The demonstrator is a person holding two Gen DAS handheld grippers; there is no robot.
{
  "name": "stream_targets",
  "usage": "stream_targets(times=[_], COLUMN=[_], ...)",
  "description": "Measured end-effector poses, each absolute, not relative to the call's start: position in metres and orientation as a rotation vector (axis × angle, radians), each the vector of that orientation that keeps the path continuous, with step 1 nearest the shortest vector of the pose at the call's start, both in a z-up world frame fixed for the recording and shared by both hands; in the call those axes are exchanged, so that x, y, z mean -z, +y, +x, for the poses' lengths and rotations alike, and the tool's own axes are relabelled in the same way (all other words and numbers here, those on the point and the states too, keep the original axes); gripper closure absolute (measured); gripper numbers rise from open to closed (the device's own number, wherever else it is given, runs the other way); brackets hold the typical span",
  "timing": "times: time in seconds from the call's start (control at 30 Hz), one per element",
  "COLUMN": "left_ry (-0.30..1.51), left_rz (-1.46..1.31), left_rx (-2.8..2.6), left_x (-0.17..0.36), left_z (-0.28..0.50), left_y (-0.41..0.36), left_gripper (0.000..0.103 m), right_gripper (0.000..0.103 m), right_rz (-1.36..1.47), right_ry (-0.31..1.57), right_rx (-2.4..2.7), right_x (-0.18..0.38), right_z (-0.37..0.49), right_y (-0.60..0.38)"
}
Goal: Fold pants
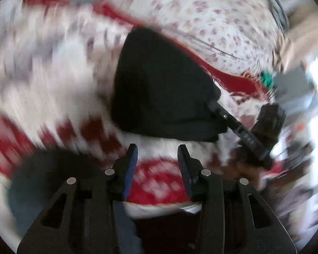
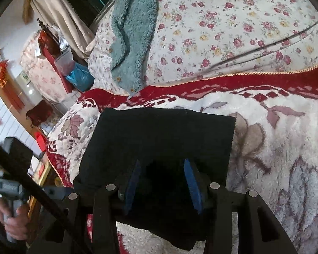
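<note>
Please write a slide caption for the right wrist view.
Right tongs open over folded black pants on a floral blanket.

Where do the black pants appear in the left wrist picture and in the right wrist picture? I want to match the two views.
Left wrist view: the black pants fill the centre, ahead of the open left gripper, which holds nothing.
Right wrist view: the black pants lie in the lower centre, running under the open right gripper.
Shared landmark: the red border of the blanket runs just beyond the pants in both views.
</note>
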State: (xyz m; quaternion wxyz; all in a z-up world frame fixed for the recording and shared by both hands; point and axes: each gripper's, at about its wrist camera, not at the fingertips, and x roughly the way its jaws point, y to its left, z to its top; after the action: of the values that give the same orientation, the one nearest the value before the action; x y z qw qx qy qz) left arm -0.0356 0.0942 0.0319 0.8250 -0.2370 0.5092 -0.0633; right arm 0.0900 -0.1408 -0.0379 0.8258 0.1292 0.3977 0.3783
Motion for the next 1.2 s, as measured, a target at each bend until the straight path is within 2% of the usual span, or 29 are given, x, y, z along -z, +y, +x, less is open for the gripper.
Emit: stream_targets(times=[0.1, 0.17, 0.23, 0.3, 0.4, 0.53, 0.6, 0.63, 0.77, 0.8, 1.0, 1.1, 1.2], left_ry=[0.932, 0.928, 1.060, 1.277, 1.206, 0.908, 0.887, 0.899, 1.085, 1.034, 1.018, 1.006, 0.996], left_rz=[-0.354, -0.314, -0.316, -0.223, -0.184, -0.264, -0.309, -0.307, -0.220, -0.226, -0.233, -0.252, -0.262], left_rx=[0.068, 0.042, 0.085, 0.170, 0.143, 0.130, 0.156, 0.163, 0.042, 0.040, 0.044, 0.046, 0.043], left_x=[-0.048, -0.038, -0.011, 0.021, -0.005, -0.075, -0.078, -0.074, 0.002, 0.006, 0.005, 0.006, 0.006], left_z=[-0.022, -0.012, 0.000, -0.002, -0.014, -0.002, 0.016, 0.023, 0.058, 0.058, 0.054, 0.054, 0.052], left_y=[0.094, 0.097, 0.093, 0.072, 0.070, 0.082, 0.076, 0.072, 0.065, 0.070, 0.076, 0.069, 0.068], left_gripper=[0.066, 0.066, 0.065, 0.066, 0.066, 0.065, 0.065, 0.065, 0.066, 0.068, 0.069, 0.069, 0.069], right_gripper=[0.060, 0.060, 0.060, 0.060, 0.060, 0.060, 0.060, 0.060, 0.060, 0.060, 0.060, 0.058, 0.058], right_rz=[0.271, 0.254, 0.248, 0.253, 0.278, 0.284, 0.273, 0.267, 0.235, 0.218, 0.017, -0.031, 0.010], right_ry=[0.819, 0.802, 0.796, 0.796, 0.798, 0.782, 0.772, 0.768, 0.765, 0.774, 0.856, 0.965, 0.914], right_rx=[-0.806, -0.805, -0.804, -0.805, -0.810, -0.812, -0.809, -0.809, -0.814, -0.825, -0.789, -0.699, -0.606], right_x=[0.039, 0.039, 0.039, 0.040, 0.041, 0.042, 0.042, 0.042, 0.040, 0.039, 0.022, 0.013, -0.012], right_z=[0.086, 0.083, 0.082, 0.082, 0.083, 0.081, 0.078, 0.078, 0.076, 0.075, 0.050, 0.048, 0.046], right_y=[-0.141, -0.140, -0.140, -0.140, -0.142, -0.143, -0.142, -0.142, -0.141, -0.140, -0.148, -0.157, -0.165])
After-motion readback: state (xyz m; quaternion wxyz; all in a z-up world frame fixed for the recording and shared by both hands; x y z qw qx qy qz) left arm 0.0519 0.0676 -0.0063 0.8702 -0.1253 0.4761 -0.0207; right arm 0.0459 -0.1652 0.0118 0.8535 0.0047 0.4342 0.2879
